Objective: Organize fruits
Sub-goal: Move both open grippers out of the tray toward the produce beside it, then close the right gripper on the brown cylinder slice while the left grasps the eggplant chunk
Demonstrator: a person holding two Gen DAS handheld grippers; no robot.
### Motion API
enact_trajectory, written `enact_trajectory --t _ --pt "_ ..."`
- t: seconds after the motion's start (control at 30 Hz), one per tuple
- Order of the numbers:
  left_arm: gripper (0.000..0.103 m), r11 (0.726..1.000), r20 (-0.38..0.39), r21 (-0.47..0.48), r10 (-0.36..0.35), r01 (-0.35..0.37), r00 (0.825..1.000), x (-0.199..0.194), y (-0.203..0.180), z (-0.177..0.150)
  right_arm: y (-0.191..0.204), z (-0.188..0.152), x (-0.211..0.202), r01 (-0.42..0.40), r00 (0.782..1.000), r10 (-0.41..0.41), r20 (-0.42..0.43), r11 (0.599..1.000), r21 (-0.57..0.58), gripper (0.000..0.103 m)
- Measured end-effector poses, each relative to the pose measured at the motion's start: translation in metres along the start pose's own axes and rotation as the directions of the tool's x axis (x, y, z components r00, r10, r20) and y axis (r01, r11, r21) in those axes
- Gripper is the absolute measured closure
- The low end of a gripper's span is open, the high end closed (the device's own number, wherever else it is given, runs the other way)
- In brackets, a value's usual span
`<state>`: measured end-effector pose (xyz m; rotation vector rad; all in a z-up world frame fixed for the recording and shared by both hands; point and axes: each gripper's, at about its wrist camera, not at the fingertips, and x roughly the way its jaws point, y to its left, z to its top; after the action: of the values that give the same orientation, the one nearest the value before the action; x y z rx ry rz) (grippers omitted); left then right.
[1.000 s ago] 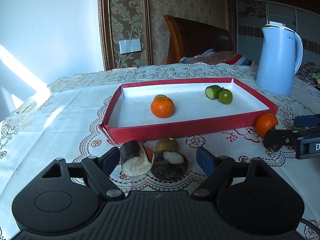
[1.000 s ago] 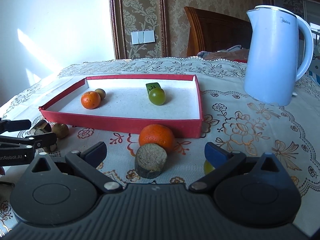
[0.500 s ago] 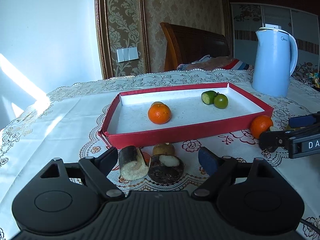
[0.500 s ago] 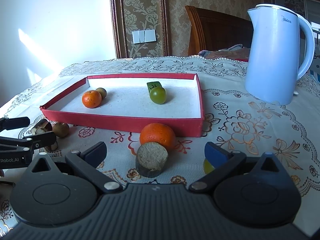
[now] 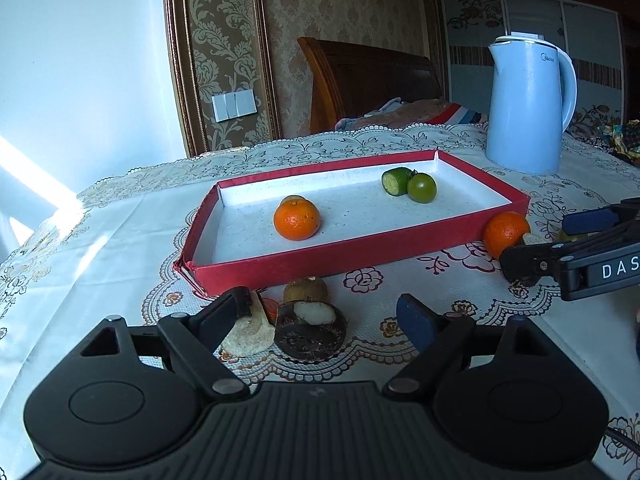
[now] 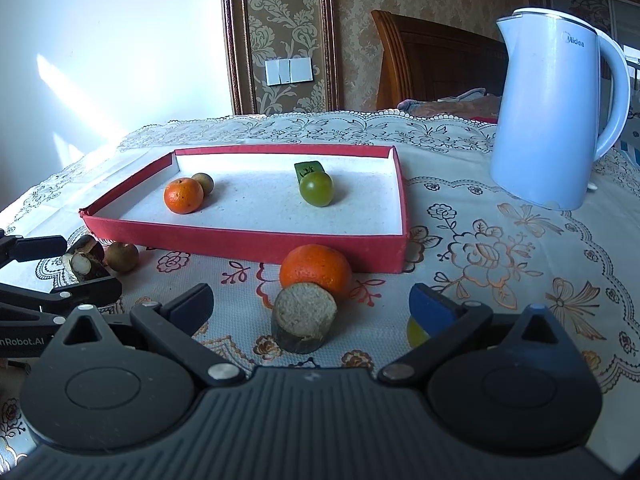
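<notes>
A red tray (image 5: 340, 256) (image 6: 240, 240) holds an orange (image 5: 297, 220) (image 6: 183, 196), a small brown fruit (image 6: 203, 182), a cucumber piece (image 5: 394, 181) and a green fruit (image 5: 421, 187) (image 6: 316, 188). My left gripper (image 5: 320, 316) is open around two dark cut root pieces (image 5: 310, 330) (image 5: 248, 328), with a brown fruit (image 5: 306, 289) just beyond. My right gripper (image 6: 312, 308) is open around a cut root piece (image 6: 304, 316), with an orange (image 6: 316, 270) (image 5: 506, 232) behind it against the tray wall. A yellow fruit (image 6: 416, 332) is partly hidden by the right finger.
A light blue kettle (image 5: 528, 104) (image 6: 556, 108) stands on the lace tablecloth right of the tray. A wooden chair (image 5: 368, 80) stands behind the table. Each gripper shows in the other's view: the right one (image 5: 576, 252), the left one (image 6: 52, 280).
The left wrist view has tilted up and pulled back slightly, so the tray sits lower in frame. The right gripper is almost still. Both stay open; no fruit has moved.
</notes>
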<state>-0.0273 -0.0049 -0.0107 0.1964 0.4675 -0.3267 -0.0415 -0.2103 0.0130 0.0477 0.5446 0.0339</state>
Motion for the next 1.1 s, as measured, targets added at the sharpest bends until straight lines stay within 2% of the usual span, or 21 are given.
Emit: enact_trajectory --t 0.2,0.3,0.43,0.5,0.67,0.9,1.0,1.1 --pt "0.015 0.998 0.026 0.052 -0.039 0.038 0.999 -0.006 -0.008 -0.002 0.0 0.0 0.0 0.0 1.0 0.0 0.0 1.0 -0.001 0.0" --pt "0.015 0.997 -0.016 0.055 -0.048 0.049 0.999 -0.001 -0.009 -0.002 0.0 0.0 0.0 0.0 1.0 0.0 0.0 1.0 0.0 0.0" --pt "0.016 0.995 -0.022 0.061 -0.077 0.078 0.997 -0.003 -0.011 -0.004 0.0 -0.001 0.0 0.001 1.0 -0.001 0.0 1.0 -0.001 0.0" --pt "0.021 0.996 -0.036 0.058 -0.061 0.063 0.997 0.0 -0.011 -0.005 0.0 0.0 0.0 0.001 1.0 -0.001 0.0 1.0 0.001 0.0" --pt "0.024 0.999 -0.115 0.014 -0.043 0.045 0.992 0.013 -0.004 -0.004 -0.001 0.0 -0.001 0.001 1.0 -0.001 0.002 1.0 0.007 0.0" --pt "0.025 0.999 -0.113 -0.005 -0.034 0.033 0.993 0.015 -0.002 -0.003 -0.002 0.0 -0.002 -0.002 1.0 0.002 0.003 1.0 0.01 0.0" --pt "0.035 1.0 -0.112 -0.005 -0.026 0.026 0.993 0.016 -0.002 -0.003 -0.004 -0.002 -0.006 -0.004 1.0 0.004 0.005 1.0 0.01 0.0" --pt "0.035 1.0 -0.116 0.002 -0.024 0.024 0.993 0.016 -0.003 -0.003 -0.005 -0.008 -0.013 -0.005 1.0 0.005 0.016 1.0 0.005 0.0"
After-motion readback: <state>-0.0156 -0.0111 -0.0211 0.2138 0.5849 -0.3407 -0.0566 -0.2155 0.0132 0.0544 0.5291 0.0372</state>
